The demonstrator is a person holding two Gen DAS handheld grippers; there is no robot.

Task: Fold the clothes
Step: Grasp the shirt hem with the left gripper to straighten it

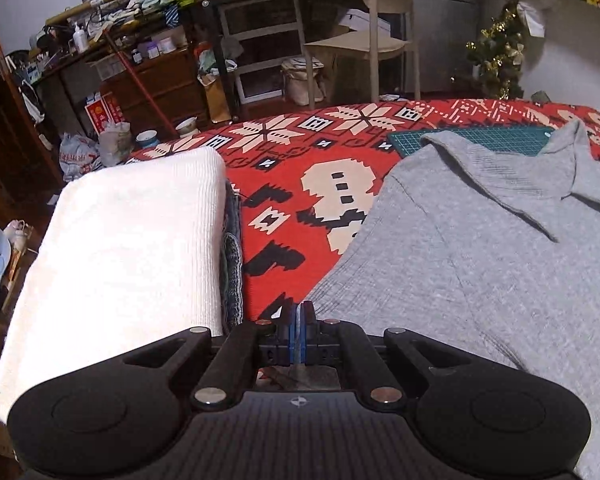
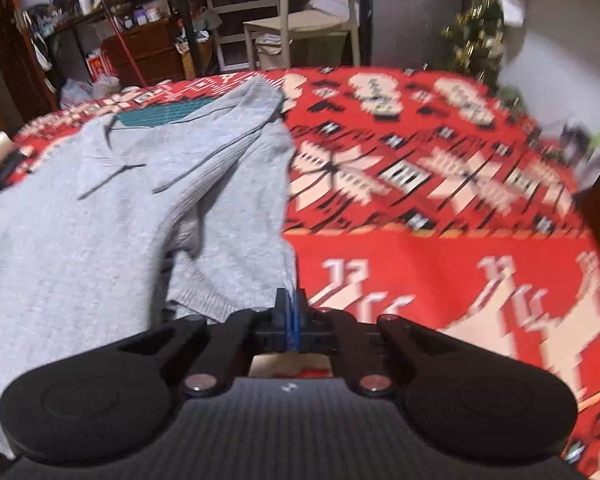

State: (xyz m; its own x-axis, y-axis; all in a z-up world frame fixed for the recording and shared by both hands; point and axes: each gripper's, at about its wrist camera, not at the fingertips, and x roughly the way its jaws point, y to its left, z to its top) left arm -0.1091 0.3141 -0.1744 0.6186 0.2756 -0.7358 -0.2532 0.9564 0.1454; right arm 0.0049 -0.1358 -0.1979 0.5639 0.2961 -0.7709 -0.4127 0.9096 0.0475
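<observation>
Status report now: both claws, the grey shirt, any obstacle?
Left claw shut at grey shirt edge. Right claw shut at its sleeve edge. Shirt unfolded. White folded stack beside; nothing blocking.

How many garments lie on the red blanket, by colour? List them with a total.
Grey: 1, grey shirt
White: 1, white piece, folded
Blue: 1, blue piece, under the white one
Total: 3

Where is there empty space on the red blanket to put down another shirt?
The red blanket is bare to the right of the grey shirt, out to its far edge. A narrower bare strip lies between the grey shirt and the white folded stack. Elsewhere clothes and a green mat cover it.
</observation>
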